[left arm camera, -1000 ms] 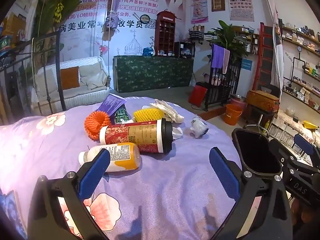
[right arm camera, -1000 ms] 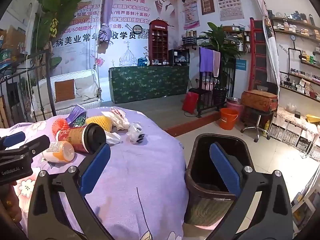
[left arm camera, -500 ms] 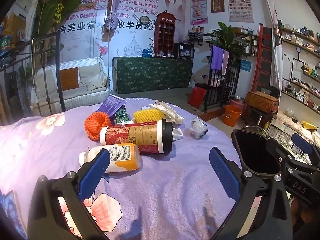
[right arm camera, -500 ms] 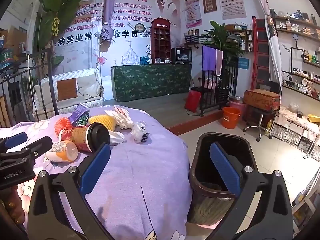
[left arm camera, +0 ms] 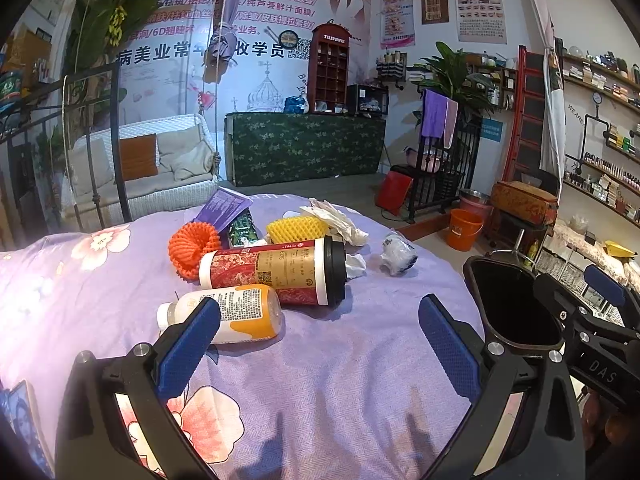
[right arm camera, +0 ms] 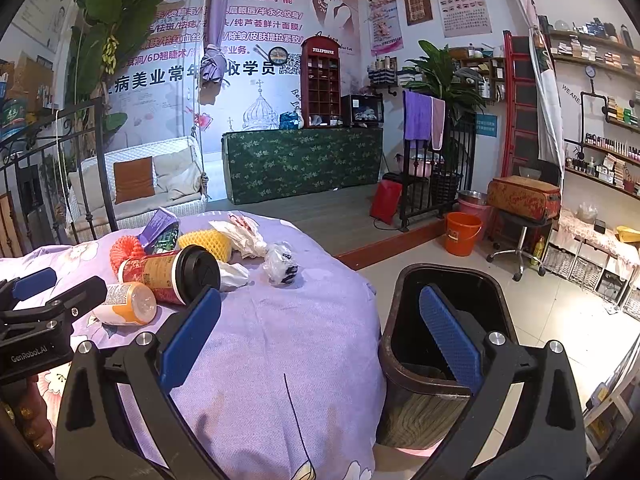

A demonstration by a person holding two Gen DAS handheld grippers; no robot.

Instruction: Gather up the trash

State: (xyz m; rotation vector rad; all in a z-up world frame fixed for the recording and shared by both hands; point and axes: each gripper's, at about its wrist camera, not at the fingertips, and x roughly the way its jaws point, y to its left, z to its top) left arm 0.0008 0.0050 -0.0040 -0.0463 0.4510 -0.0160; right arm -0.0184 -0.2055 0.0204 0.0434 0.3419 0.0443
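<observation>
Both the left gripper (left arm camera: 320, 344) and right gripper (right arm camera: 320, 340) gaped wide and empty. The trash (left arm camera: 276, 264) lay mid-frame on the purple cloth (left arm camera: 340, 380); the bin (right arm camera: 440, 344) stood at lower right.

Bright indoor light, sharp, fisheye-warped edges

Hidden in part behind the left gripper (left arm camera: 318, 330) finger: the near end of the orange bottle (left arm camera: 236, 312). Tucked behind the orange foam net (left arm camera: 191, 245) and the paper cup (left arm camera: 276, 271): most of the green packet (left arm camera: 242, 227). Too dark to read: the inside of the trash bin (right arm camera: 444, 344). Cut off by the lower edge: both gripper bodies. Too small to make out: bottles on the wall shelves (right arm camera: 604, 148).
</observation>
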